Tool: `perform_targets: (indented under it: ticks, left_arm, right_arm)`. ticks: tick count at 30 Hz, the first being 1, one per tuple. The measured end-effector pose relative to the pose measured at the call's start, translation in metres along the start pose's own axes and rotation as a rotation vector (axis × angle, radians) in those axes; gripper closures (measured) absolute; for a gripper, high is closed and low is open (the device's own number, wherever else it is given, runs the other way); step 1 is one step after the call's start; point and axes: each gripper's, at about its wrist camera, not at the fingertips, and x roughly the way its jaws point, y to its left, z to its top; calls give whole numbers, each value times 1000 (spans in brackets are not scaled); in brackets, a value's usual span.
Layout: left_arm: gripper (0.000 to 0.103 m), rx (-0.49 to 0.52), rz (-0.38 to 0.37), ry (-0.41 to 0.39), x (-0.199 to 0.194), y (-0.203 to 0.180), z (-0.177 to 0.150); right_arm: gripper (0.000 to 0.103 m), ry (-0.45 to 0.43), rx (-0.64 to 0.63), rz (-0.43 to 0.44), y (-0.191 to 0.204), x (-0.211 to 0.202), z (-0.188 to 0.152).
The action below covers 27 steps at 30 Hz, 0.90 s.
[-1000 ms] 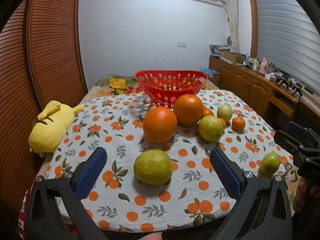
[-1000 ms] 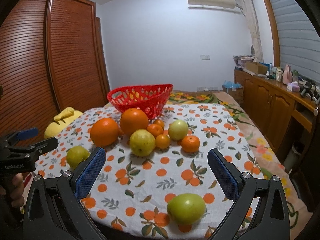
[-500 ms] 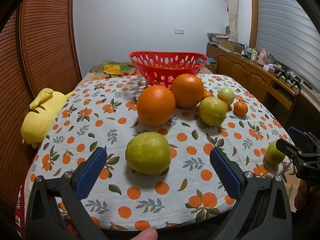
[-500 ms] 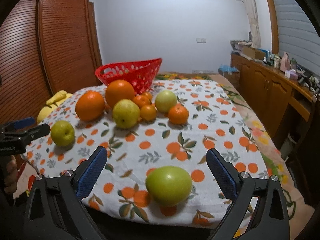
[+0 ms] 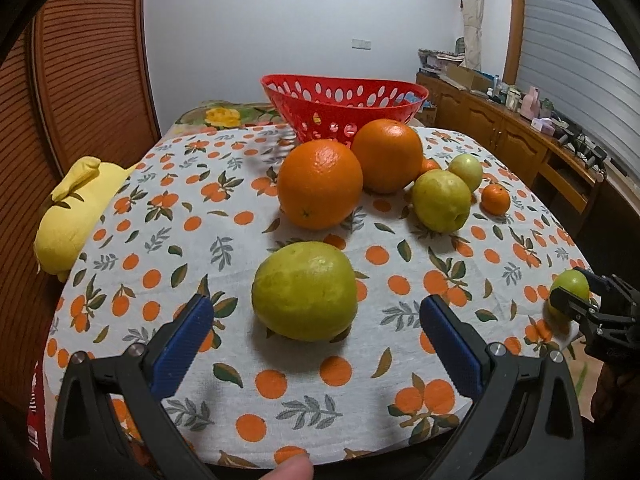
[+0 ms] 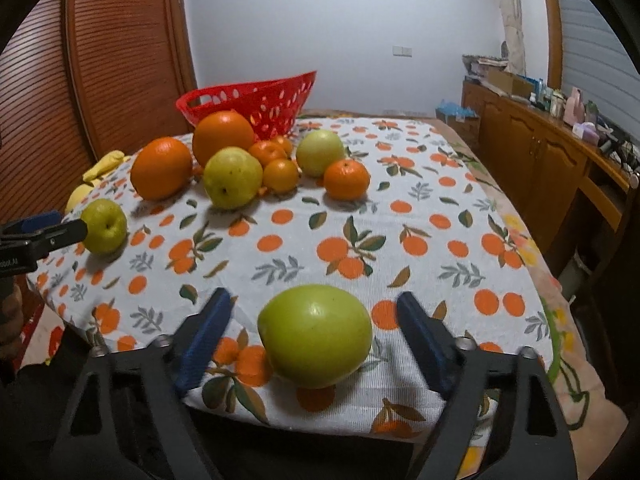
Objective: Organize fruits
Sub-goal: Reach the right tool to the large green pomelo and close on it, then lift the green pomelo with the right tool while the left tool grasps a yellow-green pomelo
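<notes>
In the left wrist view my left gripper (image 5: 312, 328) is open, its blue pads either side of a yellow-green fruit (image 5: 305, 290) on the patterned tablecloth, apart from it. In the right wrist view my right gripper (image 6: 314, 326) is open around a green apple (image 6: 316, 334) near the table's front edge, not touching. A red basket (image 5: 342, 106) stands at the far end, also seen in the right wrist view (image 6: 256, 102). Two large oranges (image 5: 320, 184), yellow-green fruits (image 5: 441, 195) and small mandarins (image 5: 495, 199) lie before it.
A yellow plush toy (image 5: 74, 216) lies at the table's left edge. A wooden cabinet (image 6: 540, 152) with clutter runs along the right wall. Wooden slatted doors (image 5: 92, 80) stand on the left. The right gripper shows at the right edge of the left wrist view (image 5: 588, 312).
Both grippers moved forward and down toward the table. The yellow-green fruit and the green apple now sit between their open pads and look larger.
</notes>
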Motion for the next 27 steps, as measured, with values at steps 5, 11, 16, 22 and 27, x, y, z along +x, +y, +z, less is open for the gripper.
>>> perform_targets:
  ticks: [5, 11, 16, 22, 27]
  left_arm:
    - [0, -3, -2, 15, 8, 4, 0]
    - [0, 6, 7, 22, 17, 10, 2]
    - [0, 12, -7, 31, 26, 16, 6]
    - [0, 4, -60, 46, 34, 20, 10]
    - [9, -14, -90, 72, 42, 19, 10]
  right_arm:
    - [47, 21, 18, 21, -2, 6, -1]
    - [47, 16, 10, 55, -1, 12, 7]
    - [47, -13, -31, 74, 5, 19, 21]
    - [47, -12, -41, 104, 10, 32, 30]
    - [47, -22, -46, 122, 12, 35, 36]
